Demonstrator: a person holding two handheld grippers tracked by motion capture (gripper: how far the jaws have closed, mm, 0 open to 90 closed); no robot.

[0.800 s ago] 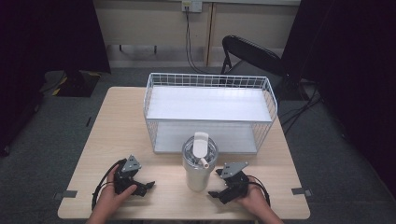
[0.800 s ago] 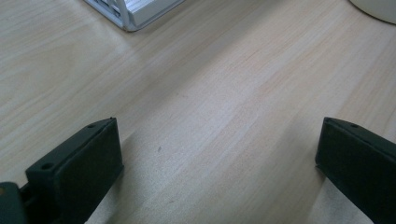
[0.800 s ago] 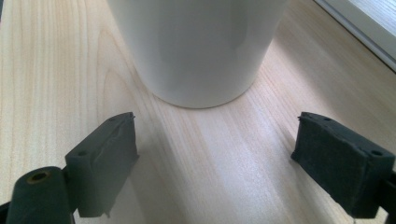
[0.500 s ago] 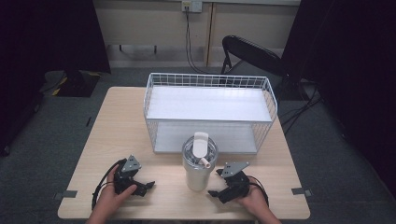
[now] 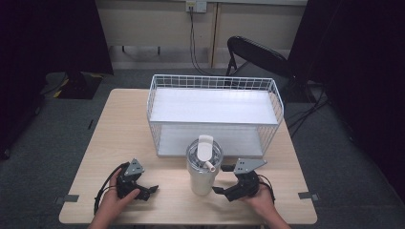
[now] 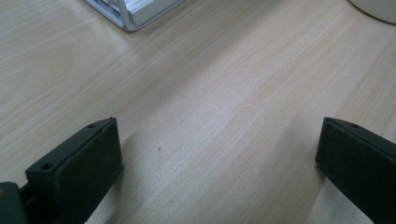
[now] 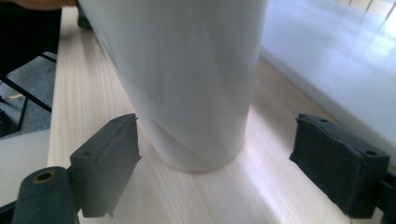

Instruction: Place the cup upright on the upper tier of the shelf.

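Observation:
A white tumbler with a clear lid and straw stands upright near the table's front middle, just in front of a white wire basket. My right gripper rests on the table just right of the tumbler, open; in the right gripper view the tumbler's base stands close ahead between the two spread jaws, untouched. My left gripper lies on the table at the front left, open, over bare wood, with the basket's corner far ahead.
The light wooden table has free room on its left side. The wire basket has a white floor and shelf. A black chair stands behind the table, and dark curtains hang on both sides.

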